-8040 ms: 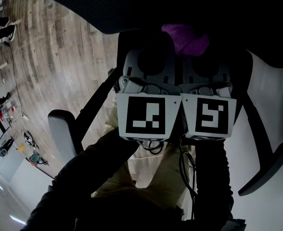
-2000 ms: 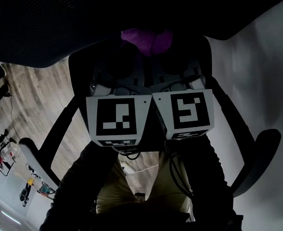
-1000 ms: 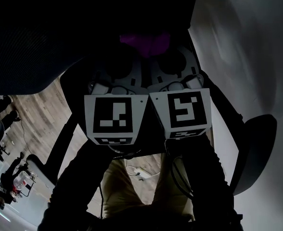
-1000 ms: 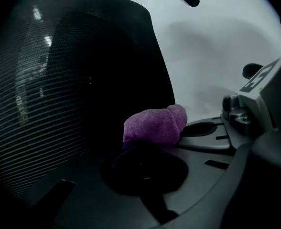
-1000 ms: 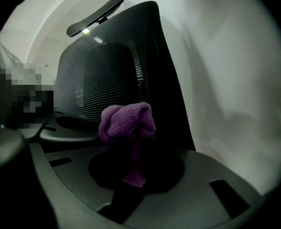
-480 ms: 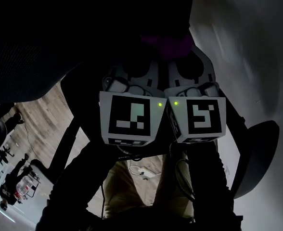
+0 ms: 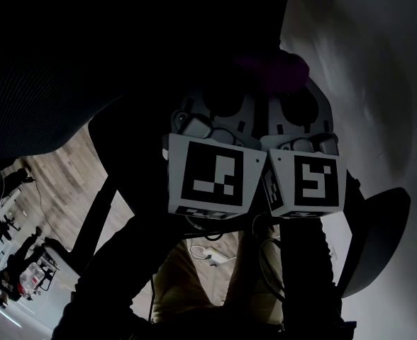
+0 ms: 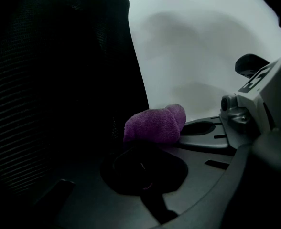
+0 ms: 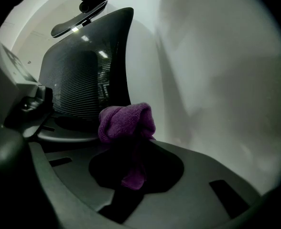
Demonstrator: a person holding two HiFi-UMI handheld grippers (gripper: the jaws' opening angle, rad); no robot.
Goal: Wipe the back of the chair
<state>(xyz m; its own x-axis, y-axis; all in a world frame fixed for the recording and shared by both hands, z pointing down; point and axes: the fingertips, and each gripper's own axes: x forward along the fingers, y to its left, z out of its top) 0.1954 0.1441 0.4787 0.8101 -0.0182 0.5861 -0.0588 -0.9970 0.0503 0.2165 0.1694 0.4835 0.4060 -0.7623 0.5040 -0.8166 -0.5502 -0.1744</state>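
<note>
Black mesh of the chair back (image 7: 67,83) fills the upper left of the head view, very dark. Below it at far left shows a strip of pale wooden floor (image 7: 56,183). Right of the floor, near the middle, the left gripper (image 7: 223,108) and the right gripper (image 7: 301,108) sit side by side, touching. Their black-and-white marker cubes face the camera. A purple cloth (image 7: 272,68) shows dimly at their tips, where the two meet. Beige trousers (image 7: 187,282) show below the cubes. Further right come a black armrest (image 7: 379,232) and a white wall (image 7: 379,62).

From the left gripper view, the chair back (image 8: 59,80) covers the left half. The purple cloth (image 8: 155,125) is bunched at the tip of the left gripper (image 8: 147,149), whose jaws look clenched on it, though the view is dark. The cloth's left end lies right at the mesh's edge; contact cannot be told.

From the right gripper view, the chair back (image 9: 83,80) stands upper left with its headrest (image 9: 78,25) above. The right gripper (image 9: 131,147) is clenched on the purple cloth (image 9: 126,120). One end of the cloth hangs down between the jaws.
</note>
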